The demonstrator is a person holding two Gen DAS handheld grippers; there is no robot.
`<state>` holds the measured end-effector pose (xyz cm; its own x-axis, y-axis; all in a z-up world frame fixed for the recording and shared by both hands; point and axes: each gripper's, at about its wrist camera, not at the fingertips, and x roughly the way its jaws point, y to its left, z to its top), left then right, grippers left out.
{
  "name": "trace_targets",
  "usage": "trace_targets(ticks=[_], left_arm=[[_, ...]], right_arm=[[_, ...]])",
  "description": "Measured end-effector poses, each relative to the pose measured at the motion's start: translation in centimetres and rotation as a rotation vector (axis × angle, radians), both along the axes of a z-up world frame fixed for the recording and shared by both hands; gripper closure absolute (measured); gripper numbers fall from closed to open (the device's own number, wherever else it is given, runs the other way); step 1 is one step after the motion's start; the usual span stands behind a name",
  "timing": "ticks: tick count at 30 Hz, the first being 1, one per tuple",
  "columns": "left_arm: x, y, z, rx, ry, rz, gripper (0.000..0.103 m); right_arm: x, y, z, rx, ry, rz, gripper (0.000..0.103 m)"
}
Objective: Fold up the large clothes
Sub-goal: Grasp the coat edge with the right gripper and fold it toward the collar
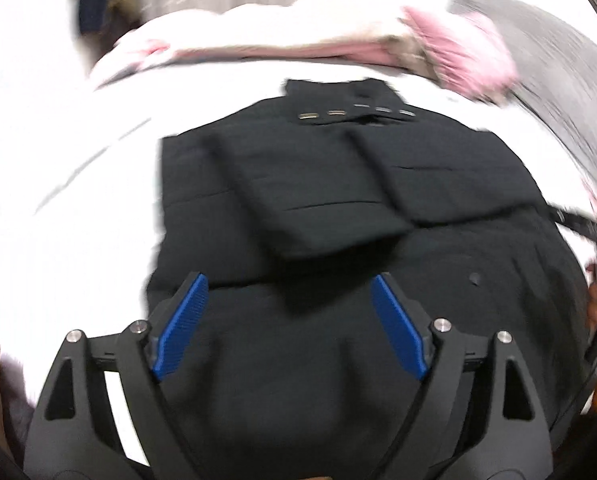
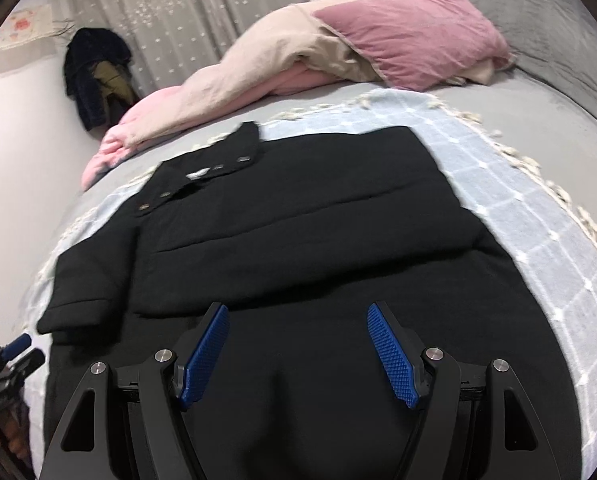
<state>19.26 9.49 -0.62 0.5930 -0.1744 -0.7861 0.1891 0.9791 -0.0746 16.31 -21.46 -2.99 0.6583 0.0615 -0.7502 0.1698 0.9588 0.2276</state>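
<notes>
coat point(image 2: 290, 220) on blanket point(image 2: 518, 208) on bed; pillow point(image 2: 410, 36) behind.

Both the left gripper point(image 1: 288, 284) and the right gripper point(image 2: 298, 314) have black frames, ribbed blue pads point(image 1: 180, 328) and silver screws point(image 2: 433, 353)

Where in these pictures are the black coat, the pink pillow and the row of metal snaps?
black coat point(image 2: 298, 220), right wrist view, on its flat middle panel.
pink pillow point(image 2: 414, 32), right wrist view, on the middle of its face.
metal snaps point(image 1: 336, 112), left wrist view, on one snap below the collar.
</notes>
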Motion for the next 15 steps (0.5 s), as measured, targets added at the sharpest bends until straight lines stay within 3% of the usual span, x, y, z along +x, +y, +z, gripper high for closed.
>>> trace_targets(ticks=[3,9,13,15], left_arm=[[0.9,3.9,-0.4,-0.109,0.023,0.108,0.017],[1.3,8.0,-2.3,-0.119,0.079,0.266,0.017],[1.5,9.3,-3.0,-0.198,0.093,0.314,0.017],[1.3,10.2,-2.9,-0.222,0.090,0.339,0.017]], right_arm=[[0.7,4.5,0.7,-0.047,0.009,0.106,0.030],[2.0,14.9,1.7,-0.160,-0.017,0.358,0.030],[2.8,23.2,0.7,-0.198,-0.026,0.591,0.030],[3.1,26.8,0.0,-0.290,-0.045,0.669,0.030]])
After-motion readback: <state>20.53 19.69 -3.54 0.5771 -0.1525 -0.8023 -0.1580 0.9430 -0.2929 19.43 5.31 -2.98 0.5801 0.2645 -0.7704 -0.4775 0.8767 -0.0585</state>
